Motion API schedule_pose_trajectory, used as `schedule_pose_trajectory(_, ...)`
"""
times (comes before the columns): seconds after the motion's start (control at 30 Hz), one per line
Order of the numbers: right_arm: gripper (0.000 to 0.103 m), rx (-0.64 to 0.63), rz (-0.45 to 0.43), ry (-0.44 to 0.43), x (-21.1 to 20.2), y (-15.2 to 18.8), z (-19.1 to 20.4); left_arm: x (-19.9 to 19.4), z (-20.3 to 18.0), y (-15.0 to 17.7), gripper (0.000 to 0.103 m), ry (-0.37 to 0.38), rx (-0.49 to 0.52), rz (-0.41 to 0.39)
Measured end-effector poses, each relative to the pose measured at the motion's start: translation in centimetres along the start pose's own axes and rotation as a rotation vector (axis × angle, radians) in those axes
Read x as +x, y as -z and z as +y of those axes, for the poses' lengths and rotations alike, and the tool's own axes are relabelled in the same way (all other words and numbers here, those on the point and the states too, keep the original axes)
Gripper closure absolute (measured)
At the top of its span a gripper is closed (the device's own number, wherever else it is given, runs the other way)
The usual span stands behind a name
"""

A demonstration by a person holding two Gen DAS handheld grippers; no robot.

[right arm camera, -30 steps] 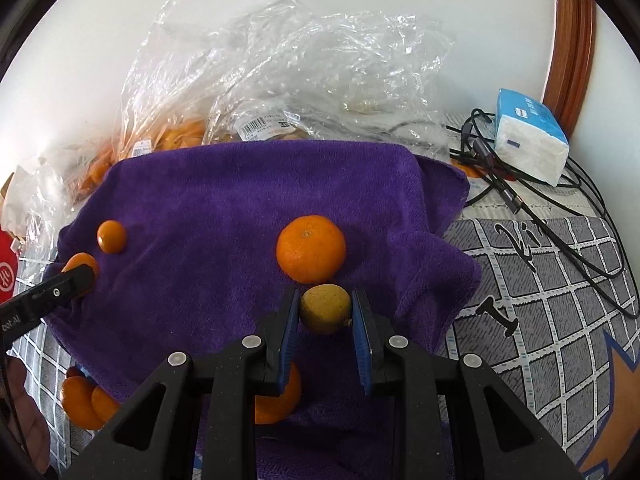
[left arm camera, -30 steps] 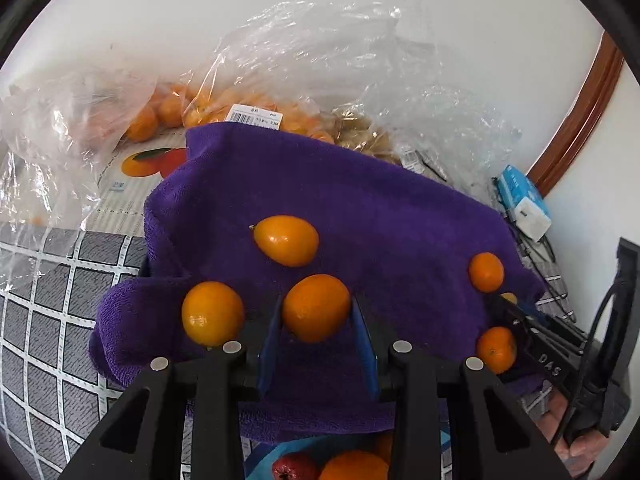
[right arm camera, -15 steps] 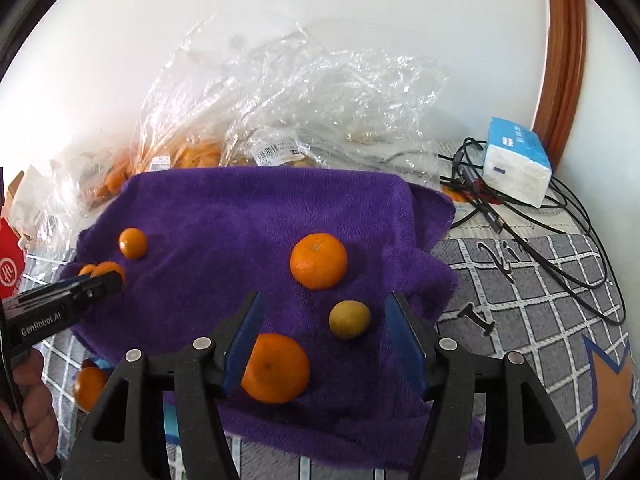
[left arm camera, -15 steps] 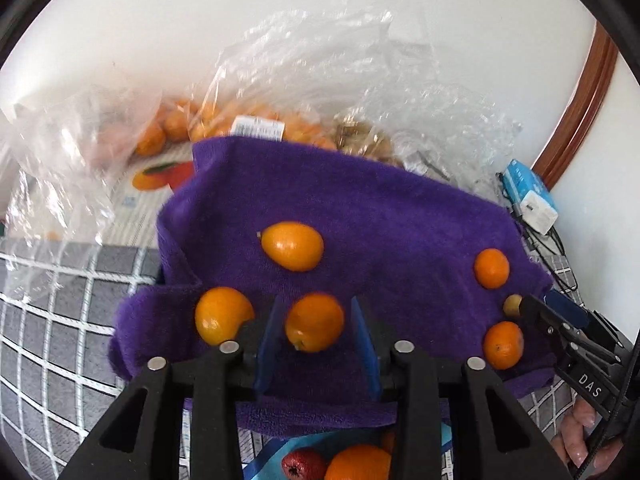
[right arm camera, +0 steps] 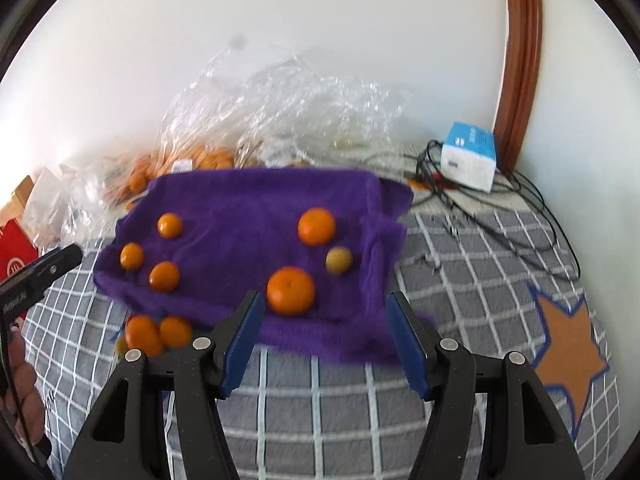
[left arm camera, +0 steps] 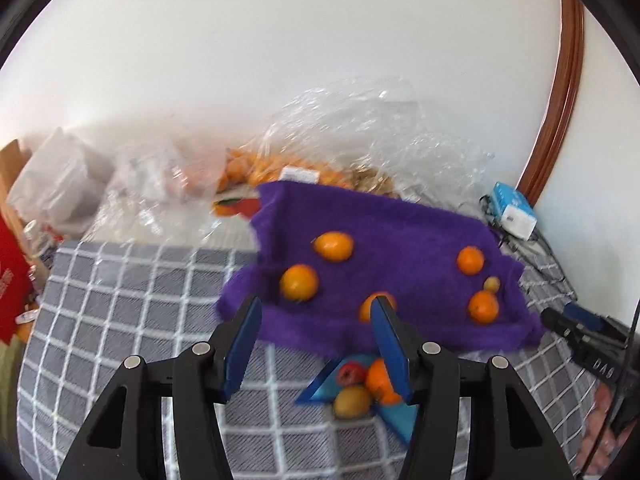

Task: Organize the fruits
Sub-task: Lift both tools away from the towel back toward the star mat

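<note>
From my left camera, far left, I've got a red box and crumpled plastic bags against the wall, the grey checked cover spreading below them. My left claw hangs above the cover's near part, jaws apart and just been opening, nothing gripped; one orange peeks past its right finger but lies free on the purple towel. On that towel, left to right: two oranges close together at the left, then a pair of oranges at the right with a small yellowish fruit between them. Just near of the towel's edge sits a blue tray with a red fruit, an orange and a yellow fruit in it. Over to my right camera: the person's hand at the far left, then three small oranges on the towel's left, a big orange just beyond my right claw, which is released and empty. Farther right on the towel, another orange and the yellowish fruit beside it. Right of the towel lie cables and a blue-white pack by the wall, an orange star printed on the cover nearer me.
</note>
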State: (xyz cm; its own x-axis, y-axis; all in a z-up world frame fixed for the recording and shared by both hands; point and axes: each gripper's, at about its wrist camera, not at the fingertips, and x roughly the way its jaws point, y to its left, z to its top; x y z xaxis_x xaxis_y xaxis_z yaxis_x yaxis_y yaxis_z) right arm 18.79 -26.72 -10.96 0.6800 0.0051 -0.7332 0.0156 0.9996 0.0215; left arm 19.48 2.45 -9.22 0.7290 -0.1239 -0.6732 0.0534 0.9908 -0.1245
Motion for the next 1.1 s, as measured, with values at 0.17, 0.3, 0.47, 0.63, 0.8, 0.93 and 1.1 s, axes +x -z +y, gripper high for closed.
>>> schedule_pose_trajectory(0.17, 0.041, 0.008, 0.03, 0.004, -0.5, 2.9, 1.1, -1.0, 3.2, 4.6, 0.049, -0.052, -0.035, 0.051)
schedule_pose_trajectory(0.3, 0.041, -0.006, 0.046, -0.003, -0.6, 5.4, 2.3, -0.8, 4.9, 7.6, 0.049, -0.08, -0.053, 0.094)
schedule_pose_trajectory(0.47, 0.046, -0.047, 0.039, -0.03, -0.6, 7.4, 4.7, -0.7, 6.6, 9.0, 0.049, -0.095, -0.056, 0.135)
schedule_pose_trajectory(0.63, 0.058, -0.09, 0.023, -0.073, 0.0, 7.4, 7.3, -0.2, 7.4, 9.4, 0.049, -0.109, -0.037, 0.138)
schedule_pose_trajectory(0.8, 0.063, -0.124, 0.04, -0.097, 1.0, 6.8, 9.1, -0.4, 7.0, 10.2, 0.049, -0.085, -0.01, 0.127)
schedule_pose_trajectory(0.93, 0.063, -0.14, 0.047, -0.116, 2.0, 5.9, 9.9, -0.7, 7.1, 10.4, 0.049, -0.088, -0.021, 0.121)
schedule_pose_trajectory(1.1, 0.063, -0.138, 0.091, -0.131, 4.0, 5.3, 10.7, -0.9, 8.2, 10.3, 0.047, -0.059, -0.078, 0.111)
